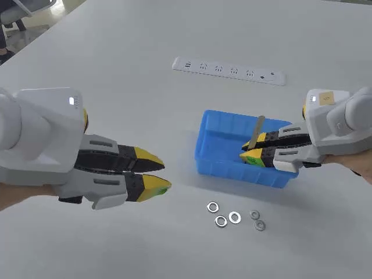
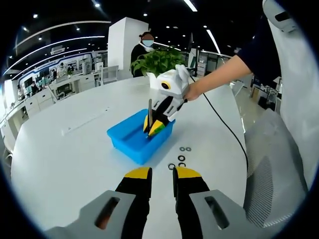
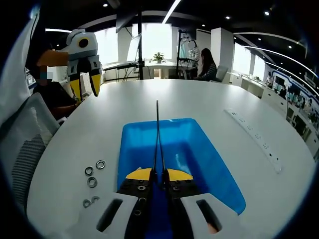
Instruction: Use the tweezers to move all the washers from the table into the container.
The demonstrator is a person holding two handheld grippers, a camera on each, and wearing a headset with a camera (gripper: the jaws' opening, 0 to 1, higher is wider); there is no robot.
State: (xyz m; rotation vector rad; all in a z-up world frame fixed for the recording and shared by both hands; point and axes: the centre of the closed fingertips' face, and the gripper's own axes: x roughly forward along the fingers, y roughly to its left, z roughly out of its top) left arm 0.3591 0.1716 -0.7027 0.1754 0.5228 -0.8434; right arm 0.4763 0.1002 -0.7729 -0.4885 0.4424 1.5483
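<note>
Several metal washers [image 1: 235, 217] lie loose on the white table, just in front of the blue container [image 1: 221, 163]. My right gripper [image 1: 251, 150] is shut on a pair of thin tweezers [image 1: 258, 129] and hovers over the container's right half. In the right gripper view the tweezers [image 3: 157, 134] reach forward over the container's blue floor [image 3: 199, 154], with the washers [image 3: 92, 181] off to the left. At the left my left gripper [image 1: 161, 174] is held above the table, open a little, with nothing between its jaws [image 2: 163, 174]. It faces the container [image 2: 130, 140] and the washers [image 2: 181, 158].
A white power strip [image 1: 229, 70] lies on the table beyond the container. Bare tabletop [image 1: 116, 70] surrounds the work. In the left gripper view a mesh chair back [image 2: 271, 149] stands at the right and a person stands behind a potted plant [image 2: 159, 60] at the far side.
</note>
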